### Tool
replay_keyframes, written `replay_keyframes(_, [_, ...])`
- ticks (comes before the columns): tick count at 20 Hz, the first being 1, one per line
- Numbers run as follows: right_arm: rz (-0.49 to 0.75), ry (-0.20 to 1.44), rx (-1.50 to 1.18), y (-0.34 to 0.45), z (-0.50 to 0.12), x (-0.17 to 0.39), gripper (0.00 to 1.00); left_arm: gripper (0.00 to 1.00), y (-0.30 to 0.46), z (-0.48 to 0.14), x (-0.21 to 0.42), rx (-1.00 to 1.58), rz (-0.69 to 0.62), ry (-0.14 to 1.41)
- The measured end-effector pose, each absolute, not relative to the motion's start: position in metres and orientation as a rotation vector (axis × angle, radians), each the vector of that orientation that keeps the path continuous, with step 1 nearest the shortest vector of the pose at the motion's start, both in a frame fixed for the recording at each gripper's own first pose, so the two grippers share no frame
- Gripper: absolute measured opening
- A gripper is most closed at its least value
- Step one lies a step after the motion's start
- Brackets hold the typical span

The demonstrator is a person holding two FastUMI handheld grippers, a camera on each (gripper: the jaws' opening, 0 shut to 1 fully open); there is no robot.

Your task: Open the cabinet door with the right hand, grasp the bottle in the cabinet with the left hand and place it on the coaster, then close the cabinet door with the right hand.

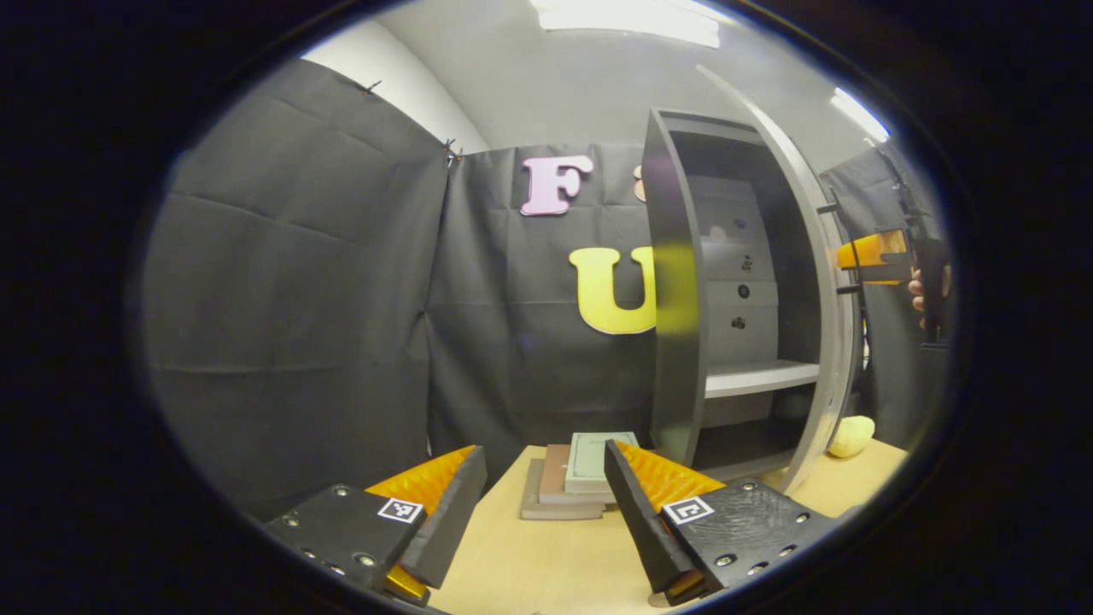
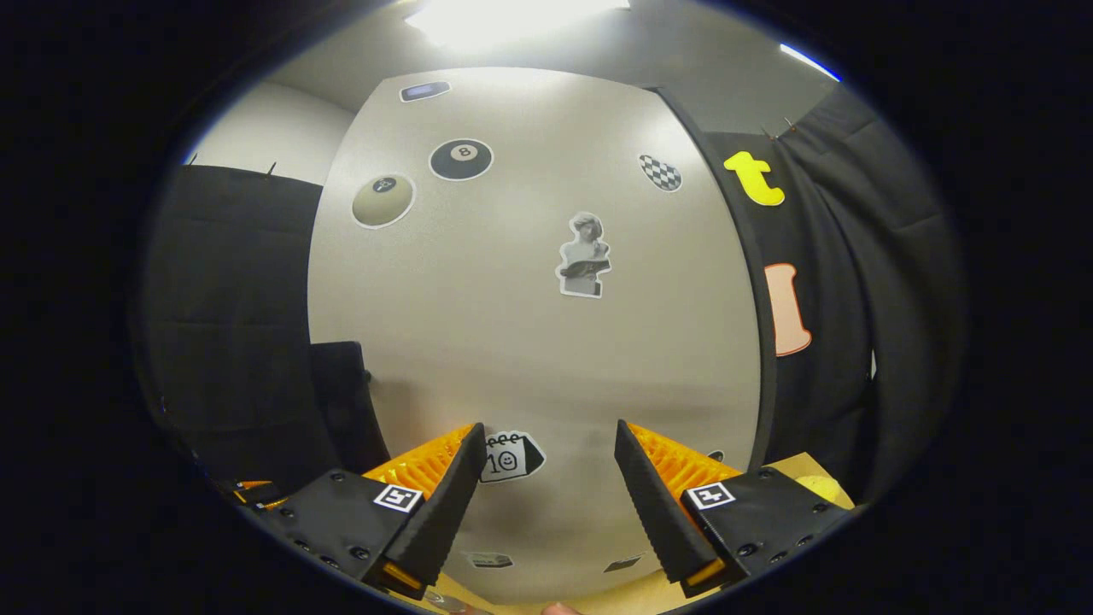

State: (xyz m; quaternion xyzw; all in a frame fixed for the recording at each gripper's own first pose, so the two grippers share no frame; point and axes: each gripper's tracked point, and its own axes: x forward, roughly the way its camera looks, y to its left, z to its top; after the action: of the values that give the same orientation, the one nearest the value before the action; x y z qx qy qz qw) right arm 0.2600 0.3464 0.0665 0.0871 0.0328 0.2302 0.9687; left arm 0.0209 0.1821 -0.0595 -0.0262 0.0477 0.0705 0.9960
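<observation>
The tall grey cabinet door (image 2: 529, 325) at frame centre stands open; both grippers (image 1: 540, 478) (image 2: 546, 478) gape, released, holding nothing; closing looks next.

Read an "8" on the round black billiard-ball sticker (image 2: 461, 159) stuck to the pale grey cabinet door (image 2: 529, 342), high above the jaws of the right gripper (image 2: 546, 427), toward the left finger's side. Read "10" over a small smiley on the black-edged calendar-page sticker (image 2: 511, 456), directly between those jaws, nearer the left finger. Found the print on the pale green book cover (image 1: 600, 459), just ahead of the jaws of the left gripper (image 1: 542, 448), too small to read.
</observation>
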Motion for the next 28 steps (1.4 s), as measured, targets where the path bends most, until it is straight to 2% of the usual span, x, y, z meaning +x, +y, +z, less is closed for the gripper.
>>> replay_keyframes(1, [0.461, 0.064, 0.182, 0.35, 0.066, 0.263, 0.96, 0.84, 0.187, -0.062, 0.023, -0.055, 0.149, 0.101])
replay_keyframes(8, [0.422, 0.056, 0.207, 0.364, 0.063, 0.28, 0.96, 0.84, 0.226, -0.072, 0.02, -0.066, 0.191, 0.115])
replay_keyframes(15, [0.397, 0.021, 0.156, 0.363, 0.067, 0.286, 0.97, 0.84, 0.21, -0.062, 0.033, -0.036, 0.157, 0.133])
replay_keyframes(21, [0.431, -0.003, 0.059, 0.297, 0.073, 0.236, 0.98, 0.85, 0.123, -0.026, 0.051, -0.013, 0.093, 0.092])
replay_keyframes(28, [0.321, -0.042, -0.012, 0.15, 0.077, 0.173, 0.98, 0.84, -0.016, 0.032, 0.057, -0.012, -0.033, 0.015])
